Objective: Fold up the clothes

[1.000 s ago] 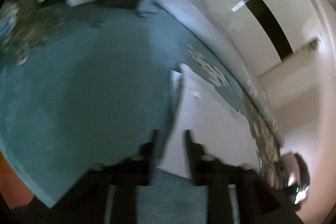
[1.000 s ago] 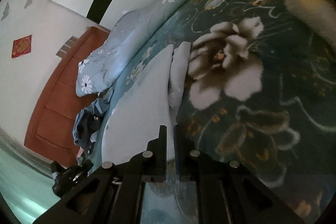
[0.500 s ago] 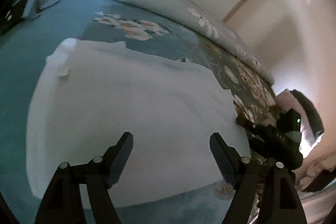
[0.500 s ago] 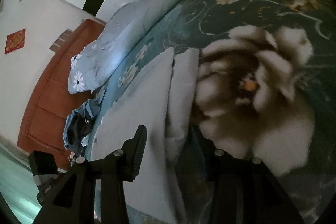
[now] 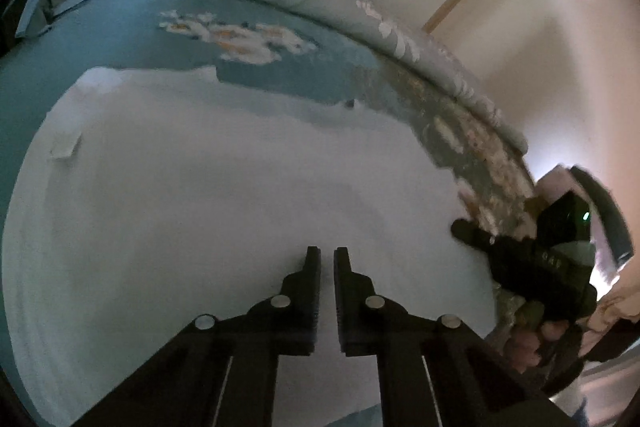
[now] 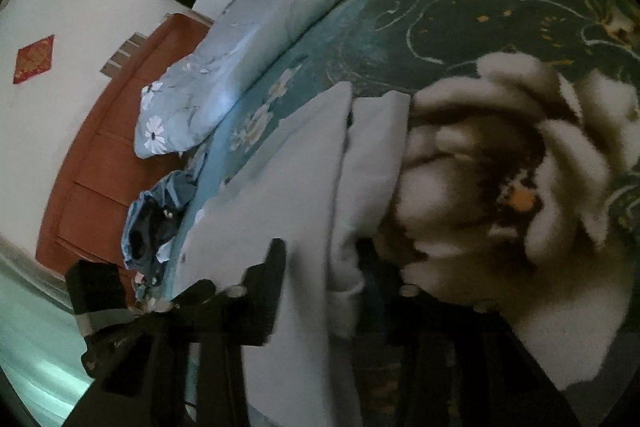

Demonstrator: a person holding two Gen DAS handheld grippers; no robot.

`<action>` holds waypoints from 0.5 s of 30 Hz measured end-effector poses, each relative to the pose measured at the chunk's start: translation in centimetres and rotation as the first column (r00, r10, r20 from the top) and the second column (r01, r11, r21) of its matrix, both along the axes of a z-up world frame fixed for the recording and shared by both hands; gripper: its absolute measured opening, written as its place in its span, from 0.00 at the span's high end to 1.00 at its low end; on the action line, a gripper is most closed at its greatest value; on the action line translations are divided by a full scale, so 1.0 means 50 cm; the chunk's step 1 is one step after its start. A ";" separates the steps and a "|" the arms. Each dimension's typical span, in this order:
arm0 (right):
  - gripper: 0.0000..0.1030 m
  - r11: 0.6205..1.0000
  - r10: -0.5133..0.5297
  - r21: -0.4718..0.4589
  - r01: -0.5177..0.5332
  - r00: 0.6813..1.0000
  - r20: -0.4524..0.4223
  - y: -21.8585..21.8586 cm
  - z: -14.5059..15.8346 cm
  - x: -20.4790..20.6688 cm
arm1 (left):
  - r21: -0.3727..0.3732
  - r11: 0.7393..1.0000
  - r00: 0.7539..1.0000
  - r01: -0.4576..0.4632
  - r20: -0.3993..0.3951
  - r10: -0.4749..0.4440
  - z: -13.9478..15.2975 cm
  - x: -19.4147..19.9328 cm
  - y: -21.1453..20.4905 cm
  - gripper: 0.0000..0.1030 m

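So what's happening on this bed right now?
A person with a gripper in each hand is folding a white garment spread on a floral bedspread. The left gripper is shut at the garment's near edge. The right gripper straddles a bunched fold at the other side, jaws closing.

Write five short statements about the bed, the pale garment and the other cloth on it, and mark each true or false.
1. A pale grey garment lies spread on the teal floral bedspread. True.
2. A crumpled blue denim garment lies near the bed's edge. True.
3. The bedspread is plain red. False: teal with flowers.
4. A light-blue floral quilt is bunched along the bed's far side. True.
5. The pale garment hangs on a hanger. False: it lies on the bed.
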State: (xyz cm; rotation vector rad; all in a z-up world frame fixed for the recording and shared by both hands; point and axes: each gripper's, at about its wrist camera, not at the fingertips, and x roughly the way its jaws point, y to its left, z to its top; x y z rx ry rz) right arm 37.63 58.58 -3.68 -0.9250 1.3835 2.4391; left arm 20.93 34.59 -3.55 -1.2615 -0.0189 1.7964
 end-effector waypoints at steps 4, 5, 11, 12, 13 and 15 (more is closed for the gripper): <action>0.81 0.999 -0.027 -0.024 0.027 1.000 0.011 0.002 -0.004 0.000 | -0.044 0.999 0.999 0.008 -0.041 -0.010 -0.015 0.010 0.013 0.97; 0.82 0.999 -0.033 -0.020 0.033 0.999 0.019 0.000 -0.002 -0.002 | -0.054 0.998 0.998 0.011 -0.053 -0.014 -0.014 0.013 0.016 0.97; 0.84 0.998 -0.060 0.024 0.059 0.996 0.072 -0.012 0.028 -0.009 | -0.019 0.999 0.999 0.038 0.010 -0.038 -0.002 0.037 -0.020 0.98; 0.84 0.998 -0.066 0.029 0.064 0.995 0.074 -0.014 0.034 -0.010 | -0.032 0.999 0.999 0.038 0.019 -0.038 -0.013 0.037 -0.020 0.98; 0.85 0.997 -0.072 0.030 0.070 0.995 0.076 -0.015 0.039 -0.011 | -0.039 0.999 0.999 0.036 0.035 -0.034 -0.028 0.035 -0.019 0.98; 0.85 0.996 -0.078 0.037 0.076 0.994 0.078 -0.021 0.052 -0.014 | -0.009 1.000 0.997 0.027 0.070 -0.026 -0.035 0.028 -0.029 0.98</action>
